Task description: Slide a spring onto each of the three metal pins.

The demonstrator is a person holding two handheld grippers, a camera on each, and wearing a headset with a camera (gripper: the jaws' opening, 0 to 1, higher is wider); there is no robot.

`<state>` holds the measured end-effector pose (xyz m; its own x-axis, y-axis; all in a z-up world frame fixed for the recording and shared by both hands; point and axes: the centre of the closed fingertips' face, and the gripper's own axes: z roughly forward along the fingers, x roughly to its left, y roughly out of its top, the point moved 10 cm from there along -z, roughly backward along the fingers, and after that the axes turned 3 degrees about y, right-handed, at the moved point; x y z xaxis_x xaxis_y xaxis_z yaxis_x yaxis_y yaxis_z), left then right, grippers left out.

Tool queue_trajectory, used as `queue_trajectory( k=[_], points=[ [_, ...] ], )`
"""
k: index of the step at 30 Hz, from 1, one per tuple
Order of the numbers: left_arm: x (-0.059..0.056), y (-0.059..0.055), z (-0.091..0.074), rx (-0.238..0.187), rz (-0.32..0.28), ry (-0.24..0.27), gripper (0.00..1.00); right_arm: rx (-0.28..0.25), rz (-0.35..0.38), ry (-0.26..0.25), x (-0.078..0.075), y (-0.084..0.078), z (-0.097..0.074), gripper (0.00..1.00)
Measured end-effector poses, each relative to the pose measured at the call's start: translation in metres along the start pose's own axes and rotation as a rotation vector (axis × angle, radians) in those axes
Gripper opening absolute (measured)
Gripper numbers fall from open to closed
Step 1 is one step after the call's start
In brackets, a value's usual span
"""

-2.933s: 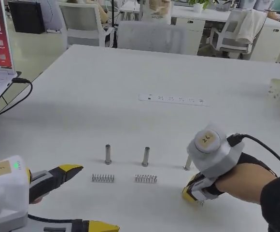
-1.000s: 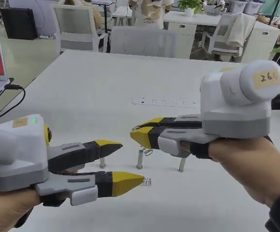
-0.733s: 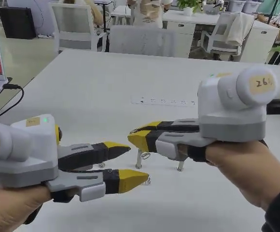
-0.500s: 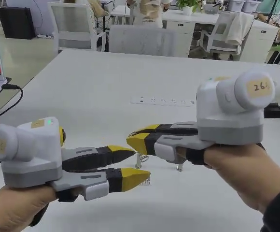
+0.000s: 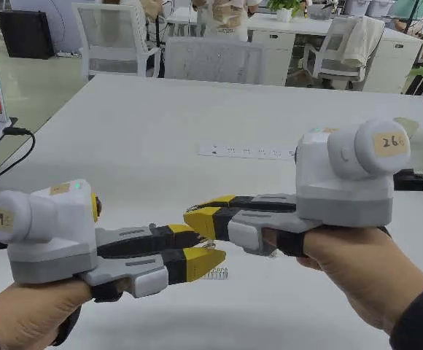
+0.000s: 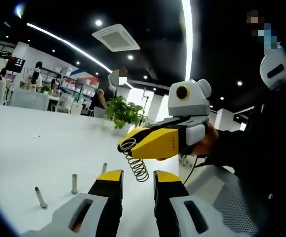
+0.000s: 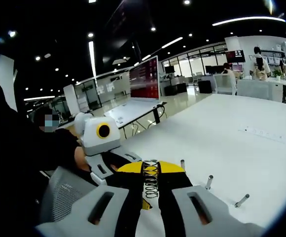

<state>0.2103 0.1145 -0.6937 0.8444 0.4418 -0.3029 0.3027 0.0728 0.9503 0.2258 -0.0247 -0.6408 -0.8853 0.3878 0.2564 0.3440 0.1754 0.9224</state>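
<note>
Closer now: left gripper, jaws spread, at 8 o'clock of right gripper pinching spring; I fear bumping it loose.

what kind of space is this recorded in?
Probably an open-plan office: white desks, mesh office chairs, an open laptop, and ceiling strip lights overhead.
</note>
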Motion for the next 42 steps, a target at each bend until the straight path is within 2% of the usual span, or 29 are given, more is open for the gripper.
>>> queue_trajectory(
  k=[9, 15, 22, 26, 29, 33, 36, 38, 42],
  points=[
    [0.0, -0.003, 0.002, 0.008, 0.006, -0.011, 0.07, 0.001, 0.02, 0.009, 0.001, -0.005, 0.003, 0.08],
    [0.001, -0.004, 0.002, 0.012, 0.01, -0.011, 0.05, 0.003, 0.021, 0.008, 0.001, -0.006, 0.002, 0.08],
    [0.002, -0.009, 0.001, 0.042, 0.08, -0.005, 0.04, 0.025, 0.029, 0.01, -0.002, -0.008, -0.001, 0.08],
    [0.003, -0.012, 0.001, 0.088, 0.165, 0.0, 0.03, 0.06, 0.022, 0.021, -0.001, -0.012, -0.004, 0.08],
    [0.001, -0.015, 0.001, 0.147, 0.271, -0.006, 0.03, 0.116, 0.001, 0.041, -0.001, -0.016, -0.007, 0.08],
    [-0.006, -0.019, 0.006, 0.209, 0.357, -0.026, 0.03, 0.187, -0.024, 0.061, -0.002, -0.021, -0.011, 0.08],
    [-0.01, -0.023, 0.009, 0.276, 0.44, -0.041, 0.03, 0.254, -0.044, 0.08, -0.001, -0.025, -0.013, 0.08],
    [-0.012, -0.025, 0.01, 0.298, 0.467, -0.048, 0.03, 0.281, -0.051, 0.094, 0.001, -0.027, -0.014, 0.08],
    [-0.016, -0.032, 0.012, 0.352, 0.522, -0.079, 0.03, 0.37, -0.076, 0.127, 0.003, -0.033, -0.015, 0.08]
  ],
)
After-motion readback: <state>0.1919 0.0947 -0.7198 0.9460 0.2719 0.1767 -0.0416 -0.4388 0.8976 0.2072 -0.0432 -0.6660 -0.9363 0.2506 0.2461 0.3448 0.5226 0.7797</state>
